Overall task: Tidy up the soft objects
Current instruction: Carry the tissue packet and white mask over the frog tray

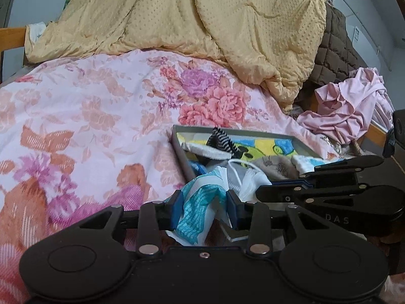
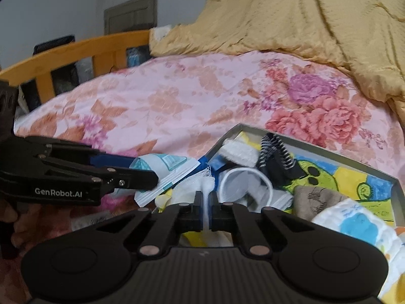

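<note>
1. The left gripper (image 1: pixel 203 209) has its jaws partly closed, pressing from both sides on a crumpled teal-and-white printed cloth (image 1: pixel 200 202). The cloth bunches between the blue pads and hangs below them.
2. The right gripper (image 2: pixel 206 209) has its jaws shut tight on a thin white fabric edge (image 2: pixel 206 195), which rises from the jaws as a narrow pleated strip.
3. Seen from the right wrist, the left gripper (image 2: pixel 141 174) comes in from the left side, and the teal-and-white cloth (image 2: pixel 164 168) it holds reaches across to just beside the white strip. Whether the two grippers hold one piece or two joined pieces cannot be told.
4. The two grips sit side by side, left of right, so the cloth's long axis runs across between them. Any spreading or folding will likely depend on drawing the hands apart along that line.
5. Just beyond both grippers lies a shallow grey box (image 1: pixel 243 133) on the floral bed sheet (image 1: pixel 101 101), holding small soft items: a striped black-and-white sock (image 2: pixel 274 152) and a cartoon-print towel (image 2: pixel 336 174).
6. A yellow quilt (image 1: pixel 202 20) is heaped at the far side of the bed.
</note>
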Tool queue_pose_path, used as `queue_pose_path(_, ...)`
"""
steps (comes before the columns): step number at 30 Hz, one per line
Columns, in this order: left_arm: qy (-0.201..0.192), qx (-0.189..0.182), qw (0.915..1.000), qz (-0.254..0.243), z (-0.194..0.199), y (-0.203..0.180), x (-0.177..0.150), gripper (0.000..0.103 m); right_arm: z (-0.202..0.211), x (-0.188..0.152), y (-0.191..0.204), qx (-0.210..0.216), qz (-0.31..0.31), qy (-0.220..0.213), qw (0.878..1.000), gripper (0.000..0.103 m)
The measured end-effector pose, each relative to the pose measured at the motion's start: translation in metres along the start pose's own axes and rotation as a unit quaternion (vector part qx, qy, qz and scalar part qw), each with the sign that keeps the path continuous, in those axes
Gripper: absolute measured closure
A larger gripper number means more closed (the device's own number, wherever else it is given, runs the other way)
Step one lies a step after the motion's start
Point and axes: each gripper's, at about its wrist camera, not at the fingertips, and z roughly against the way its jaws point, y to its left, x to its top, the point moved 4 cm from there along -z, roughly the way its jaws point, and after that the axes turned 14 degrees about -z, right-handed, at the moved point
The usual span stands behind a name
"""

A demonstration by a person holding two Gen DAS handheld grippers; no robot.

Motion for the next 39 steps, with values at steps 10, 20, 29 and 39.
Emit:
queue_pose_path(10,-0.038,-0.017,0.9991,0.014,-0.032,-0.019,0.049,0.065,0.017,0.05,-0.062,-0.036,-0.091,-0.057,0.994,0.1)
queue_pose_path(20,-0.033,-0.036,0.9982,0.035,-0.091,-0.052,0.084,0.065,0.024,0.07,-0.123,-0.081,-0.148,-0.079,0.982,0.099)
queue_pose_path(29,0.008,-0.035,0.9983,0.045,-0.122,-0.07,0.08,0.065,0.027,0.05,-0.153,-0.115,-0.18,-0.072,0.974,0.099)
queue_pose_path(39,0.04,-0.017,0.9979,0.049,-0.138,-0.078,0.07,0.062,0.029,0.038,-0.161,-0.136,-0.178,-0.062,0.973,0.094)
